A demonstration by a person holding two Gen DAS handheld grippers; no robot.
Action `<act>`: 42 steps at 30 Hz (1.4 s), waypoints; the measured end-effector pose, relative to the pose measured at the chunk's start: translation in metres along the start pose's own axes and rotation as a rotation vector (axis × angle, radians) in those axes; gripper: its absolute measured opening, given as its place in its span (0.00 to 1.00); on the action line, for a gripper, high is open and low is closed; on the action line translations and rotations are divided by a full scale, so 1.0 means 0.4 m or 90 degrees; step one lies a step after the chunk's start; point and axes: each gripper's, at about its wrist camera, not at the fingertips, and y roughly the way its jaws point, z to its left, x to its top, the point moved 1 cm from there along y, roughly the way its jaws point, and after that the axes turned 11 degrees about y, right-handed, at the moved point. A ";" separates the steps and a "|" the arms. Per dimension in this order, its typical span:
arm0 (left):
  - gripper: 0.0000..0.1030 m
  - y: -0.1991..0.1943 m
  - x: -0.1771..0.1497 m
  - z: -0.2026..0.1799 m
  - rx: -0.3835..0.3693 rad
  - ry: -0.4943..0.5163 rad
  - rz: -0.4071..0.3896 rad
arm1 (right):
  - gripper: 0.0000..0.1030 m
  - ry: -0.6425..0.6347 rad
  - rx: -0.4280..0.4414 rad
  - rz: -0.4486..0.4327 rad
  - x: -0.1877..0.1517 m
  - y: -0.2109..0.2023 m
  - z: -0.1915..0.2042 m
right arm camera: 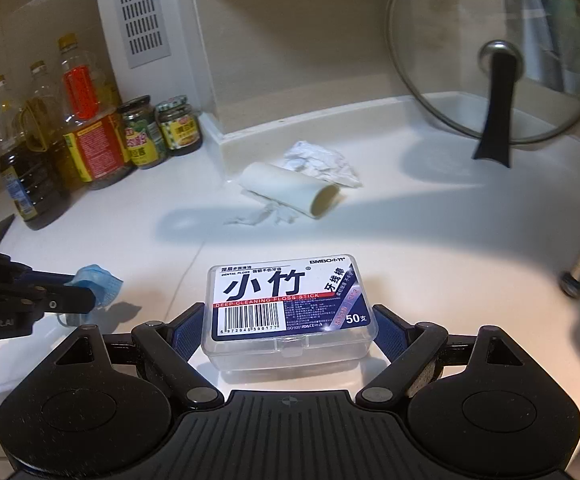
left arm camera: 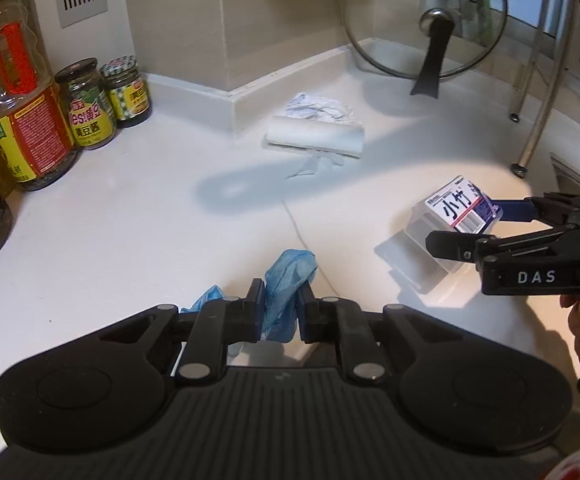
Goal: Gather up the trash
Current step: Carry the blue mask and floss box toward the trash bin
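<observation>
My left gripper point(left arm camera: 280, 304) is shut on a crumpled blue face mask point(left arm camera: 288, 280) and holds it just above the white counter; it also shows in the right wrist view point(right arm camera: 98, 282). My right gripper point(right arm camera: 290, 326) is shut on a clear plastic floss-stick box point(right arm camera: 290, 304) with a blue and white label, held slightly above the counter; the box also shows in the left wrist view point(left arm camera: 455, 210). A white cardboard roll point(left arm camera: 315, 136) lies farther back on the counter with crumpled white paper point(left arm camera: 317, 108) behind it and a torn tissue scrap point(left arm camera: 313, 164) in front.
Oil bottles point(left arm camera: 22, 120) and sauce jars point(left arm camera: 90, 108) stand at the left by the wall. A glass pot lid point(left arm camera: 425, 20) leans at the back right. Metal rack legs point(left arm camera: 529, 128) stand at the right. A wall step point(left arm camera: 246, 88) juts into the counter.
</observation>
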 end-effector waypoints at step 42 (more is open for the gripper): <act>0.14 -0.247 -0.267 -0.044 -0.118 -0.080 -0.026 | 0.83 0.015 -0.023 -0.005 -0.281 -0.302 0.186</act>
